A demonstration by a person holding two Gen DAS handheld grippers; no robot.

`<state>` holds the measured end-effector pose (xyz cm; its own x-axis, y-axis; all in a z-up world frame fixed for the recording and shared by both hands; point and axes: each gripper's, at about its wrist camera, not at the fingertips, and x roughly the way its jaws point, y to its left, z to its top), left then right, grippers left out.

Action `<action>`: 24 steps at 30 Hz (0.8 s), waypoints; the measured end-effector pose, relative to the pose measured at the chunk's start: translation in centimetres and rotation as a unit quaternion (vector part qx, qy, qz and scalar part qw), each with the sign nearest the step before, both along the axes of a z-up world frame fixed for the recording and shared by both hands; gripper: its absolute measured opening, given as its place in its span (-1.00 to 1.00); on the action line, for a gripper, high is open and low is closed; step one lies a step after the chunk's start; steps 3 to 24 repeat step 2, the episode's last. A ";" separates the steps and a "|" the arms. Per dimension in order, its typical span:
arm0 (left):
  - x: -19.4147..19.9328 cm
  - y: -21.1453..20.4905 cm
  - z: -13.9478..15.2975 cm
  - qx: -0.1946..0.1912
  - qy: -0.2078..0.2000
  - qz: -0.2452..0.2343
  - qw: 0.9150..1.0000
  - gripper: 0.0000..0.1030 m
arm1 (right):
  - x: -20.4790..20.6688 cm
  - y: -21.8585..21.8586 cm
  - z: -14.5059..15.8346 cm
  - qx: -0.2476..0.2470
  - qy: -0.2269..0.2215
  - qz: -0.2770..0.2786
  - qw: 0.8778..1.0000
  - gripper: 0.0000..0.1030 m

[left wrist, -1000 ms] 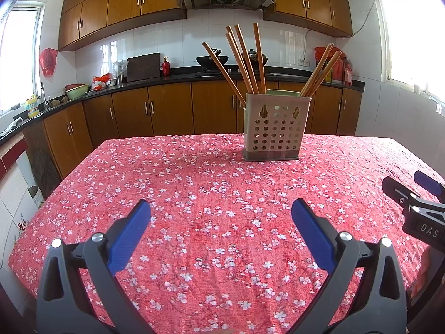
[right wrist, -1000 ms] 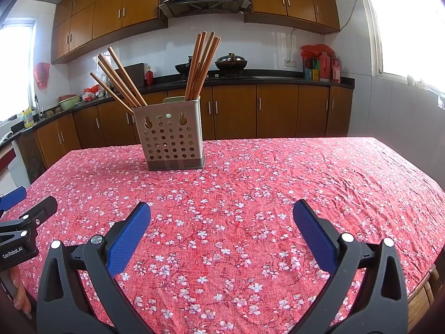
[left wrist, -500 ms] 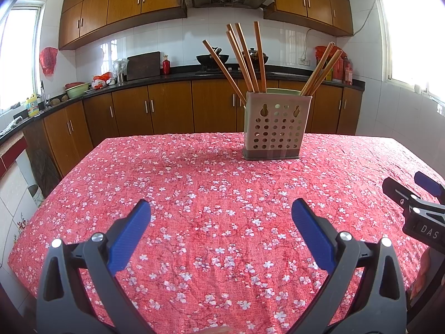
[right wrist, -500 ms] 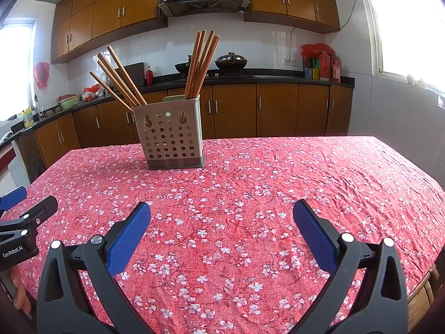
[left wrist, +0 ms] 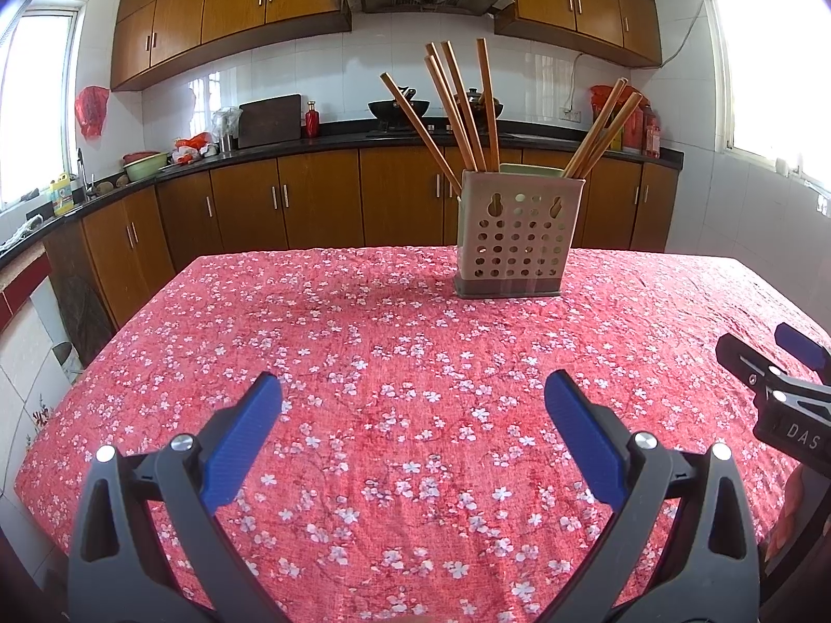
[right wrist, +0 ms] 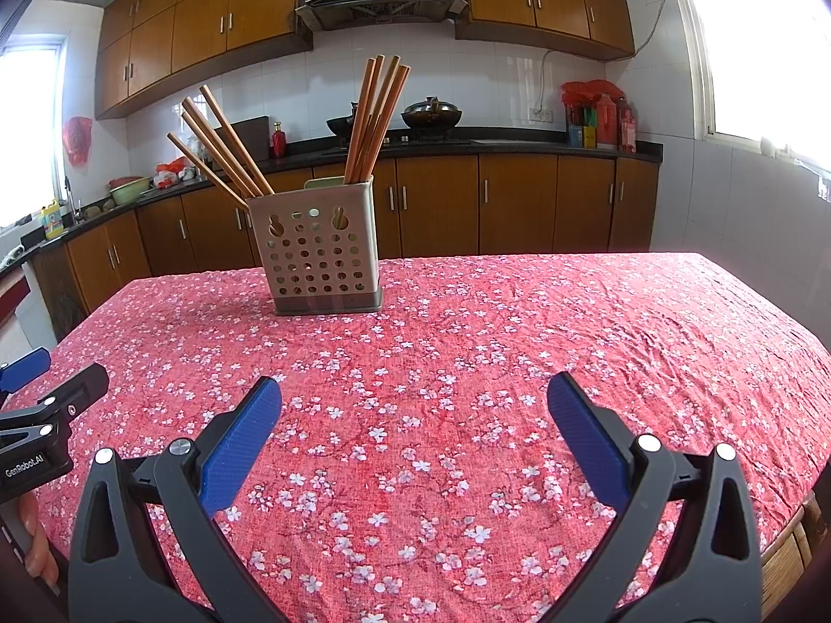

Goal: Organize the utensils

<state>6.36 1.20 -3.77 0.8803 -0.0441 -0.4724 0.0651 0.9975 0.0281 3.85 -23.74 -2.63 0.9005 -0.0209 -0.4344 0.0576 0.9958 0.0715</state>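
Both tools (left wrist: pixel 413 389) (right wrist: pixel 414 393) agape; 9 chopsticks (left wrist: pixel 459 104).

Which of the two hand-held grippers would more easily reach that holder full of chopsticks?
Probably the left gripper: the beige perforated plastic holder stands nearly straight ahead of it, only slightly right. From the right gripper it sits off to the left. Both jaws are open and empty.

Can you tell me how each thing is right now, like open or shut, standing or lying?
Left gripper: open, holding nothing.
Right gripper: open, holding nothing.
Holder: upright on the tablecloth.
Chopsticks: standing in the holder, leaning in two bunches.
Tablecloth: spread out, a bit wrinkled.
Cupboard doors: shut.
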 end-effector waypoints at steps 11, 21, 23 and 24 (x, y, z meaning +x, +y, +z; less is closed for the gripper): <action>0.0 0.0 0.0 -0.001 0.001 0.000 1.000 0.92 | 0.0 0.0 0.0 0.000 0.000 0.000 1.000 0.97; 0.0 0.0 0.0 -0.001 0.001 0.000 1.000 0.92 | 0.0 0.0 0.0 0.000 0.000 0.000 1.000 0.97; 0.0 0.0 0.0 -0.001 0.001 0.000 1.000 0.92 | 0.0 0.0 0.0 0.000 0.000 0.000 1.000 0.97; 0.0 0.0 0.0 -0.001 0.001 0.000 1.000 0.92 | 0.0 0.0 0.0 0.000 0.000 0.000 1.000 0.97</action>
